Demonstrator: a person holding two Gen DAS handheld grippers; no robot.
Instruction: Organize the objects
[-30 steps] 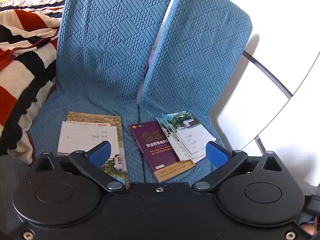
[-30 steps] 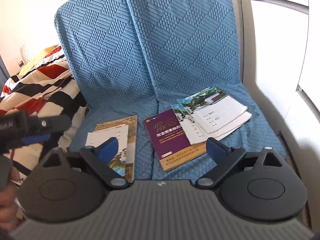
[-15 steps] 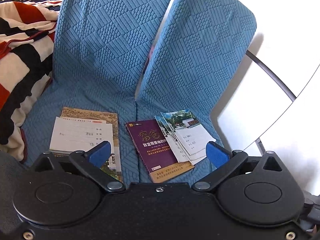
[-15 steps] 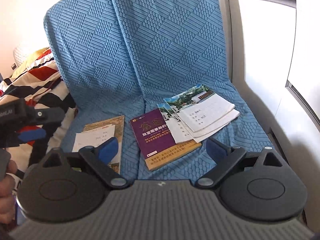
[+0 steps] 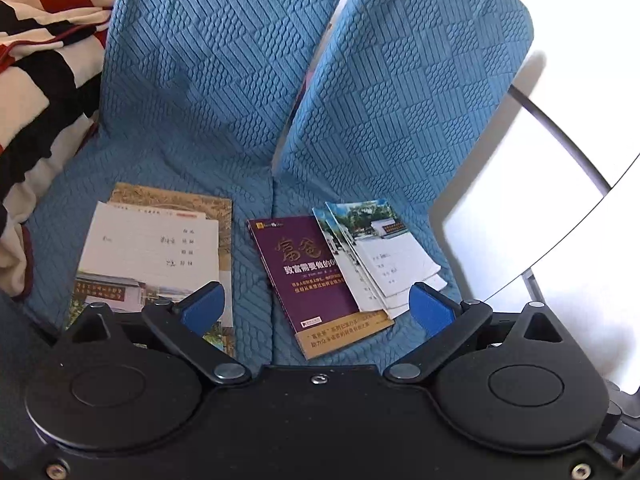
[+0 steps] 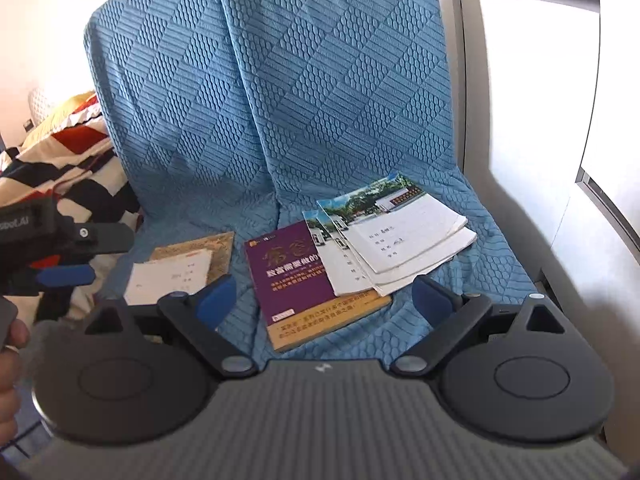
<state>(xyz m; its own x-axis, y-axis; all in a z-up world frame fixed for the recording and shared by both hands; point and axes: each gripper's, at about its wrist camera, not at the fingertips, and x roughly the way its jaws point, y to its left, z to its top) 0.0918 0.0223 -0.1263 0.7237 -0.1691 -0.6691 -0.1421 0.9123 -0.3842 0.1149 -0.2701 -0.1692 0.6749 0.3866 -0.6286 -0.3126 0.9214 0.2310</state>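
Observation:
A purple book (image 5: 308,276) (image 6: 296,276) lies on the blue-covered seat (image 5: 248,184) (image 6: 472,280). A few thin white notebooks with photo covers (image 5: 384,256) (image 6: 396,240) overlap its right edge. To the left a white notebook (image 5: 152,248) (image 6: 172,276) rests on a tan patterned book (image 5: 176,200) (image 6: 216,244). My left gripper (image 5: 312,312) hovers open just in front of the books, nothing between its blue pads (image 5: 202,308). My right gripper (image 6: 320,300) is open too, over the purple book's near edge. The left gripper's body (image 6: 60,240) shows at the right wrist view's left edge.
A red, black and white striped blanket (image 5: 44,64) (image 6: 60,160) lies left of the seat. Two blue-covered backrests (image 5: 400,80) (image 6: 280,80) rise behind the books. A white wall with a dark rail (image 5: 560,136) and a window frame (image 6: 600,200) stand on the right. A hand (image 6: 10,352) shows at lower left.
Both grippers have moved closer to the books and a little to the right; the books now sit larger and nearer the fingers. Nothing on the seat has shifted. Both grippers stay open.

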